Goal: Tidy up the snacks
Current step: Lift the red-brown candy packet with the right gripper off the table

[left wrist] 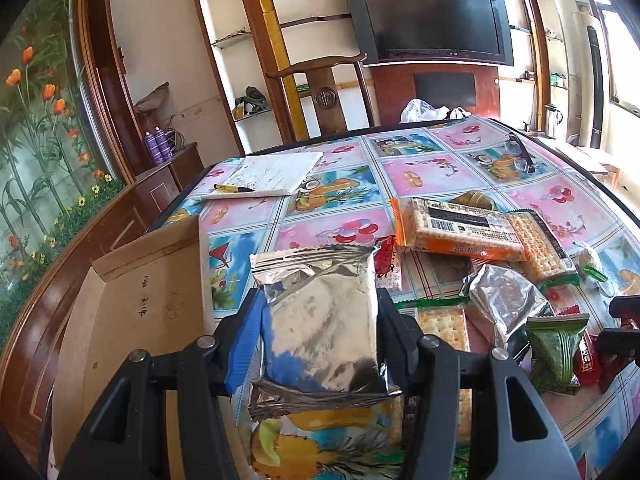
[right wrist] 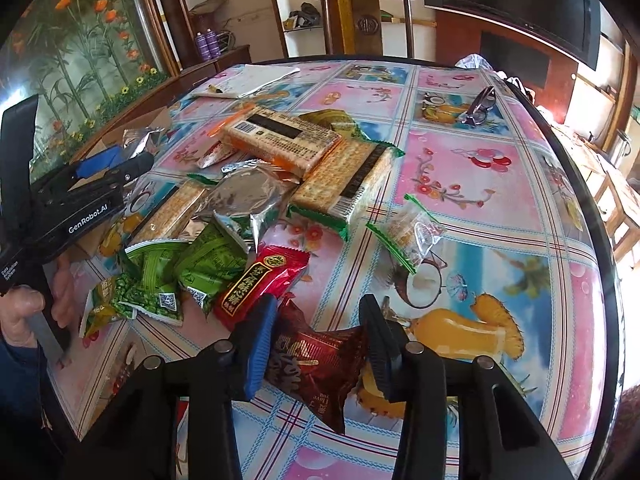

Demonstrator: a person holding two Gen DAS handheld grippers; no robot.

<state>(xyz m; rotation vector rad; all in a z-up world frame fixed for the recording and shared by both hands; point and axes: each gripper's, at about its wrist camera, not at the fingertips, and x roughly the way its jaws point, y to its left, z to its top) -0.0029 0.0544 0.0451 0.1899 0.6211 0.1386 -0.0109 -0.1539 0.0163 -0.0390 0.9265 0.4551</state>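
My left gripper (left wrist: 320,300) is shut on a silver foil snack packet (left wrist: 320,344), held upright just right of an open cardboard box (left wrist: 132,312). In the right wrist view the left gripper (right wrist: 132,156) shows at the far left with the foil packet (right wrist: 140,136) in it. My right gripper (right wrist: 320,312) points down at the table, and its pads press both sides of a dark red snack packet (right wrist: 316,364). Loose snacks lie beyond it: a red packet (right wrist: 260,284), green packets (right wrist: 192,268), an orange cracker pack (right wrist: 280,136) and a green-ended cracker pack (right wrist: 344,176).
A hand (right wrist: 24,312) grips the left tool's handle. A clear wrapped snack (right wrist: 412,232), glasses (right wrist: 480,108) and a notebook with a pen (right wrist: 248,80) lie on the patterned tablecloth (right wrist: 500,184). A wooden chair (right wrist: 368,20) stands behind the table's far edge.
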